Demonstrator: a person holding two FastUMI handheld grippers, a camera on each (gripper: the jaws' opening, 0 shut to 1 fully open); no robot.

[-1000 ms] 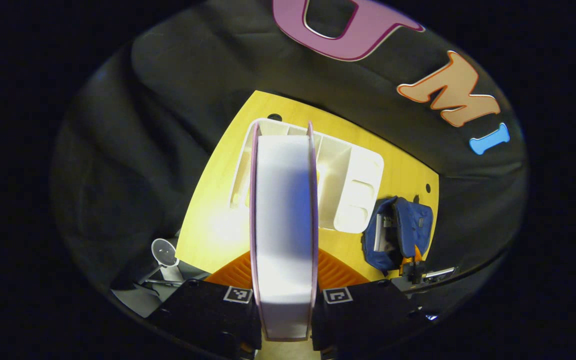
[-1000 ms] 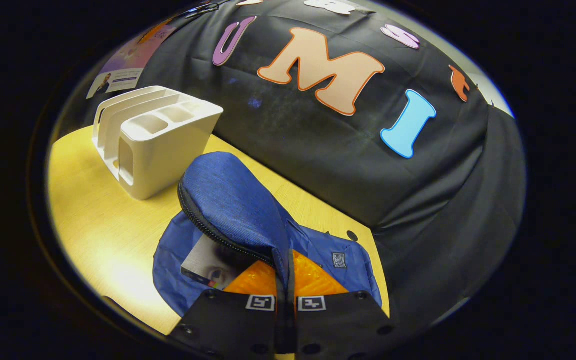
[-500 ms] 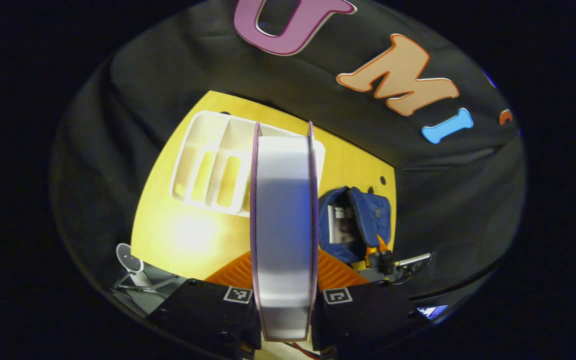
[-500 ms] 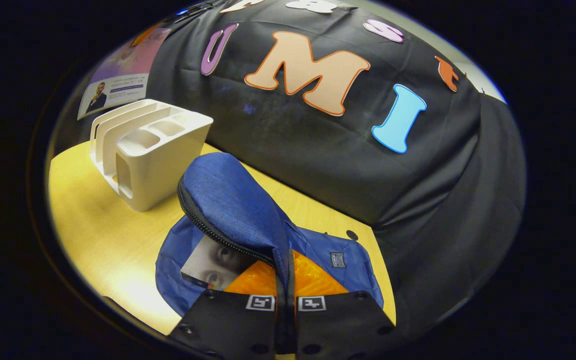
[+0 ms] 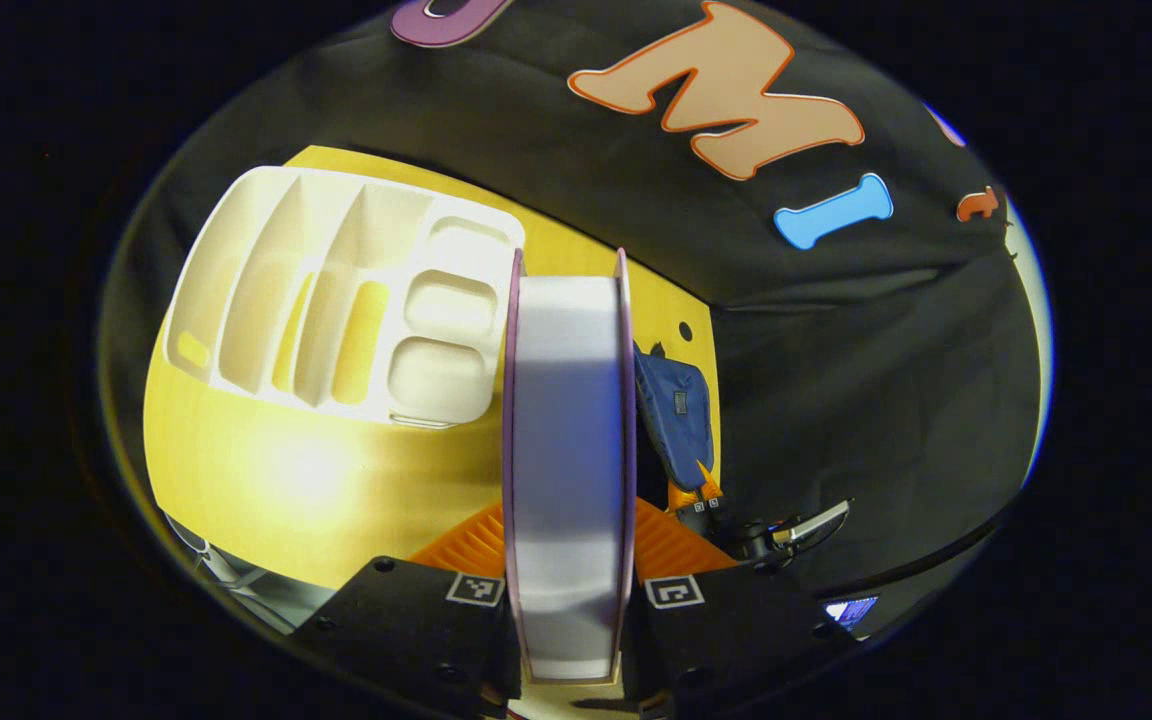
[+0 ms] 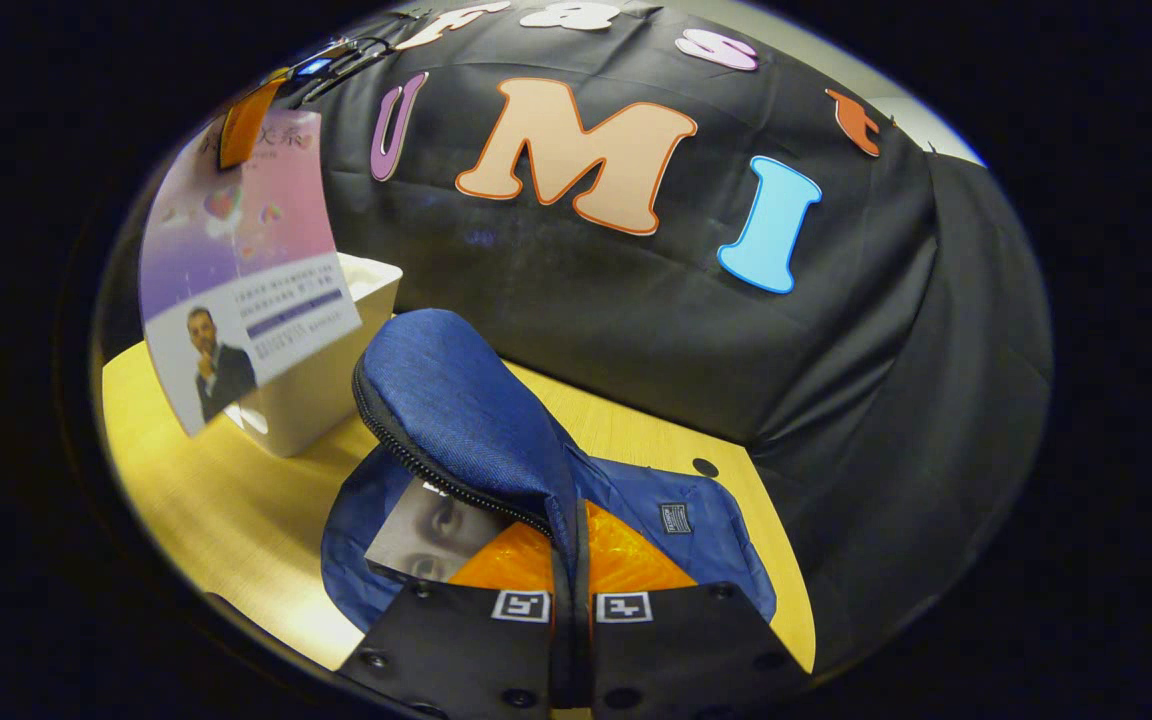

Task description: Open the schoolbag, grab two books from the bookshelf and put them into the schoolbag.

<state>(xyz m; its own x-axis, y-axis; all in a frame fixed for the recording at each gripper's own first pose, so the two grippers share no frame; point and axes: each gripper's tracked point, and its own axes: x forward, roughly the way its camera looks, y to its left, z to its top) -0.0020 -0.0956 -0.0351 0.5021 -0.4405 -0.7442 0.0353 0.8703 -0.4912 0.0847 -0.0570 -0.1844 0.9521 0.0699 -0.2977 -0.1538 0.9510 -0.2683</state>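
L claw point(image 5: 566, 600) pinching thick pink-covered book point(image 5: 566, 440) by its covers, above yellow worktop point(image 5: 276, 480), beside white plastic bookshelf point(image 5: 336, 300). R claw point(image 6: 572, 610) pressed on blue fabric schoolbag point(image 6: 456, 410) flap, holding mouth open; one book inside. Next: line book w/ opening, lower edge-first, release only once seated.

left claw point(image 5: 566, 560) raised high, fingers clamping a book, right claw point(image 6: 573, 600) low, pinched on a flap

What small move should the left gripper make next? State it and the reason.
Probably carry the held book over the schoolbag opening and lower it. The left gripper grips it above the table; the right gripper holds the flap up, with one book inside.
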